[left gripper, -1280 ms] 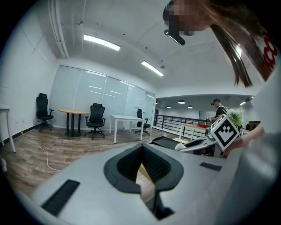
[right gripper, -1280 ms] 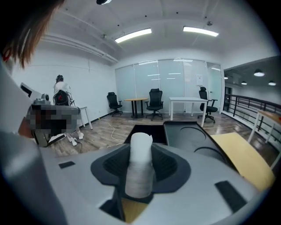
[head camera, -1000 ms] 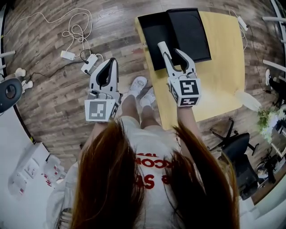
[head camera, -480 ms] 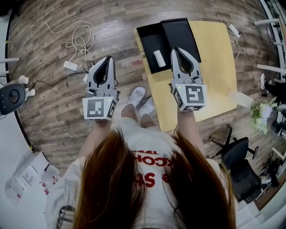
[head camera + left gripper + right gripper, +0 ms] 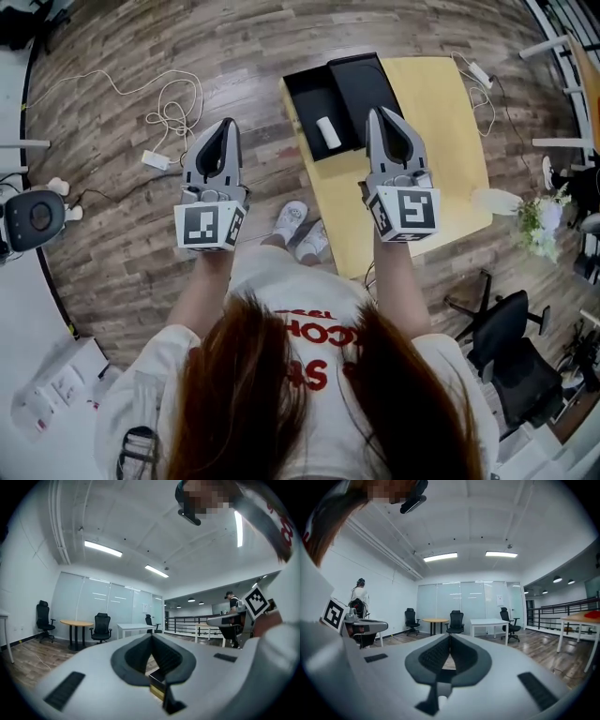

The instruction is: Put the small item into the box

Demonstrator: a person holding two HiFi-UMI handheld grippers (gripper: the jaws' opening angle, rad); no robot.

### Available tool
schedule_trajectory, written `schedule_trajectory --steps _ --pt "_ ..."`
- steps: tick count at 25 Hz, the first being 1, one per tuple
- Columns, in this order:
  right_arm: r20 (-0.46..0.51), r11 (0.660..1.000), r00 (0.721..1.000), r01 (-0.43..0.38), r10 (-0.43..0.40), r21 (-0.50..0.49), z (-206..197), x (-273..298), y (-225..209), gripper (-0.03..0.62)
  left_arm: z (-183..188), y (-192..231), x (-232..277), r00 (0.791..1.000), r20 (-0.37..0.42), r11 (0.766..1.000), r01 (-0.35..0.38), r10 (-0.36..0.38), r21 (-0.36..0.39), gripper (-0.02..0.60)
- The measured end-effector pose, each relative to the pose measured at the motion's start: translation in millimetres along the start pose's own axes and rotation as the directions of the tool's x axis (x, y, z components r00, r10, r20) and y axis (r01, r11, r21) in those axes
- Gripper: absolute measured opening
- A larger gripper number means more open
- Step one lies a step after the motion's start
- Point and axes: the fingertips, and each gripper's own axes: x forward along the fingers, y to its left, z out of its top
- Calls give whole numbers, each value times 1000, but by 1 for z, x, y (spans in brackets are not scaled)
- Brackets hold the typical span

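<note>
A small white roll (image 5: 327, 131) lies in the open black box (image 5: 307, 89) on the yellow wooden table (image 5: 431, 159). The box's black lid (image 5: 370, 82) lies flat beside it on the right. My right gripper (image 5: 379, 112) is held up near the lid's front edge, shut and empty. My left gripper (image 5: 227, 124) hangs over the floor left of the table, also shut with nothing in it. Both gripper views look level across the room, and the left gripper (image 5: 151, 637) and right gripper (image 5: 450, 637) show their pads meeting at the tips. Neither shows the box.
White cables and a power strip (image 5: 155, 159) lie on the wooden floor at the left. A round white device (image 5: 36, 216) stands at the far left. A black office chair (image 5: 506, 342) and a plant (image 5: 539, 230) are at the right. The person's shoes (image 5: 291, 217) stand by the table's corner.
The right gripper was open over the box and has shut and drawn back. The white roll now lies uncovered in the box. Both grippers sit higher and nearer to me.
</note>
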Motion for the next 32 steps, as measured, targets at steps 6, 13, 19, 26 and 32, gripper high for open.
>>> schedule_trajectory --steps 6,13,19,26,32 --pt "10 993 993 119 -119 24 1 -38 -28 6 9 -29 20 996 12 996 90 -89 -15 6" --pt "13 955 956 294 -295 40 0 -92 -69 6 21 -88 56 964 40 965 264 -263 -7 6" --pt "22 904 904 426 -427 39 0 -147 -96 6 27 -146 72 915 70 917 399 -398 -5 6" --pt "26 874 874 483 -485 40 4 -178 -110 5 33 -189 80 874 81 876 482 -480 -7 6" --pt "32 869 869 492 -494 42 6 -185 -111 5 35 -201 80 860 83 863 505 -503 -2 6"
